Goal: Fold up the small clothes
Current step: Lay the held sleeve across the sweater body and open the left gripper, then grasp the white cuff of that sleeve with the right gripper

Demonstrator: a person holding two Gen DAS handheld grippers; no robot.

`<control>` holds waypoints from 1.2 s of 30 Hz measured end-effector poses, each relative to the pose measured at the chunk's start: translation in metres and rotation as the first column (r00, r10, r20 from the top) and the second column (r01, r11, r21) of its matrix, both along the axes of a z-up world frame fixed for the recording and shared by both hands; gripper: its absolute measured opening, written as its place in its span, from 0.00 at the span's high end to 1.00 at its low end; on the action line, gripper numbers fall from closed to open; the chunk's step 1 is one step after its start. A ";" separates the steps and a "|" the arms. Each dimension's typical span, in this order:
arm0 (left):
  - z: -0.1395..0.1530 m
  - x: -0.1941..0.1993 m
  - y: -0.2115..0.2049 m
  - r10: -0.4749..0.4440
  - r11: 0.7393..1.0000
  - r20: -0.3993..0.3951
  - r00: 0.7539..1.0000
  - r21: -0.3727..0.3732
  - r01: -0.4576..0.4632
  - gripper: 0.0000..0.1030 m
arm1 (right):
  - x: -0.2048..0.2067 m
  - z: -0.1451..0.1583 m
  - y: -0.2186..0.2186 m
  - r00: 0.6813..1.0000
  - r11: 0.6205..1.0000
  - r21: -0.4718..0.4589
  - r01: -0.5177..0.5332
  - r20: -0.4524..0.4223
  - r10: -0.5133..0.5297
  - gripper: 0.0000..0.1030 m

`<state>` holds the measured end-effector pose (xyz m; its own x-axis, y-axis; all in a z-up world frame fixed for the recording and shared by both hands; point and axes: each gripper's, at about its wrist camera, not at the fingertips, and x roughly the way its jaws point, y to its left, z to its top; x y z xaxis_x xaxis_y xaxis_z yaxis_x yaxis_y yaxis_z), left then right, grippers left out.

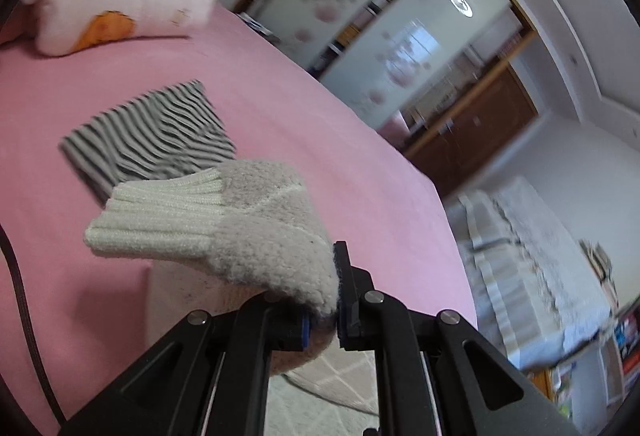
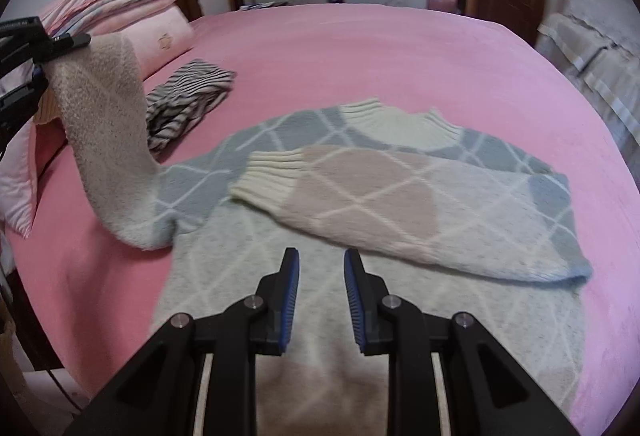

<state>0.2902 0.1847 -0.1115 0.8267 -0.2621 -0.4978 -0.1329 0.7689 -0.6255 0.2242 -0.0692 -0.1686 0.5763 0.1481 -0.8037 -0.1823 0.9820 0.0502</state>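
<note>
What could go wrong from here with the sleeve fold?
1. The left claw pinches only the edge of the lifted sleeve; the thick knit could slip out mid-swing.
2. The sweater body lies unpinned, the right claw open above it, so pulling may drag it.
3. The sleeve hangs near the striped folded garment and could sweep it.

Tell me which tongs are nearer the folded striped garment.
Left. The left tongs hold the sweater's raised sleeve up beside the striped garment. The right tongs hover open over the sweater's body, farther from it.
</note>
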 end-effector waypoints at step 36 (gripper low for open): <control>-0.115 -0.031 -0.063 -0.163 0.968 -0.354 0.921 0.123 0.219 0.33 | 0.041 0.014 -0.012 0.963 0.957 -0.136 -0.255 0.057 0.265 0.47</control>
